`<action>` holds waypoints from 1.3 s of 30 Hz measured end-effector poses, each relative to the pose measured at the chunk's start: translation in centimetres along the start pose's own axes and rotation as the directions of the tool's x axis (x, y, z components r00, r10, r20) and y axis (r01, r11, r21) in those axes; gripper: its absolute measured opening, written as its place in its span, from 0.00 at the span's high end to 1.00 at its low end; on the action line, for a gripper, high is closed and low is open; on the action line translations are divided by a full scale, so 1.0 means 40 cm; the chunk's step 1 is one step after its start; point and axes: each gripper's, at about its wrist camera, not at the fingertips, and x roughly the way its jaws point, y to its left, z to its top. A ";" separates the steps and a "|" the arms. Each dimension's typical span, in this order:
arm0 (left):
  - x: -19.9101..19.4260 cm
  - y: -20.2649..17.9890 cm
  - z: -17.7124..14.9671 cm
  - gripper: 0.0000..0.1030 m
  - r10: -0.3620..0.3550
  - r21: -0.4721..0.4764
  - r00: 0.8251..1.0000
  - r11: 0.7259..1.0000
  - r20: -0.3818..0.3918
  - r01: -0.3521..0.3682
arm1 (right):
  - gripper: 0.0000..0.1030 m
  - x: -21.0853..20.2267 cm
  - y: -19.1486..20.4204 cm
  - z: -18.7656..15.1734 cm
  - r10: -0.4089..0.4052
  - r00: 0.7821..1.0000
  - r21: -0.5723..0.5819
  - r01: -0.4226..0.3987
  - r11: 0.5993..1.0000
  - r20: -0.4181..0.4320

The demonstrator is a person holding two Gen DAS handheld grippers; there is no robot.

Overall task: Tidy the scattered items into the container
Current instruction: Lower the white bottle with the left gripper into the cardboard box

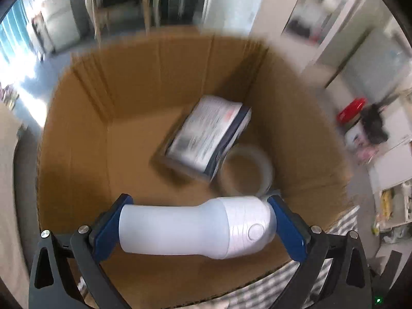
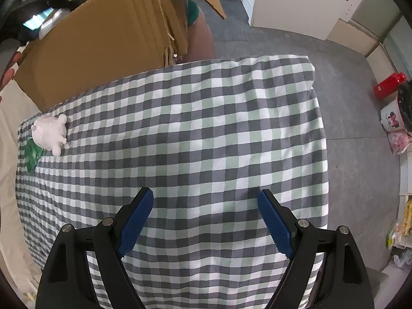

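In the left wrist view my left gripper (image 1: 199,200) is shut on a white plastic bottle (image 1: 195,228), held sideways end to end between the blue pads, above the open cardboard box (image 1: 77,118). Inside the box lie a white and blue packet (image 1: 208,134) and a roll of clear tape (image 1: 244,172). In the right wrist view my right gripper (image 2: 204,195) is open and empty above the checkered cloth (image 2: 206,128). A small white bear toy (image 2: 51,131) and a green leaf-print item (image 2: 32,155) lie at the cloth's left edge, near the box (image 2: 97,46).
The cloth-covered surface ends at the right, with grey floor (image 2: 347,103) beyond. A red bottle (image 2: 388,85), a white Minnie cup (image 2: 391,118) and pink items stand on the floor at the right. White cabinets stand behind.
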 end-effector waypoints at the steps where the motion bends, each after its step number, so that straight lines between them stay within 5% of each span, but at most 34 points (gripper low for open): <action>1: -0.015 0.021 -0.002 0.00 -0.094 -0.054 0.995 0.994 0.038 0.096 | 0.19 0.000 -0.001 0.004 0.000 1.000 -0.002 0.000 1.000 0.002; 5: -0.003 0.063 0.002 0.00 -0.191 -0.176 0.981 0.967 -0.029 0.183 | 0.19 -0.011 0.010 0.024 0.065 0.997 -0.011 -0.065 0.998 0.029; 7: -0.025 0.081 -0.006 0.00 -0.314 -0.217 0.949 0.926 0.005 0.308 | 0.19 -0.017 0.029 0.039 0.086 0.995 -0.020 -0.085 0.996 0.052; 11: -0.069 0.109 -0.003 0.00 -0.424 -0.267 0.903 0.864 0.073 0.427 | 0.19 -0.023 0.049 0.071 0.138 0.987 -0.017 -0.137 0.990 0.078; 21: -0.042 0.125 0.041 0.00 -0.344 -0.344 0.938 0.877 0.038 0.336 | 0.19 -0.130 0.125 0.228 0.295 0.924 0.001 -0.304 0.953 0.245; 24: -0.030 0.128 0.034 0.00 -0.378 -0.377 0.925 0.851 0.044 0.366 | 0.19 -0.164 0.161 0.293 0.322 0.902 -0.015 -0.332 0.943 0.288; 27: -0.028 0.125 0.039 0.00 -0.366 -0.381 0.930 0.854 0.043 0.353 | 0.19 -0.184 0.198 0.343 0.345 0.885 -0.040 -0.350 0.936 0.312; 39: -0.075 0.140 0.045 0.00 -0.344 -0.416 0.933 0.836 0.108 0.357 | 0.19 -0.180 0.309 0.434 0.364 0.860 -0.158 -0.328 0.931 0.357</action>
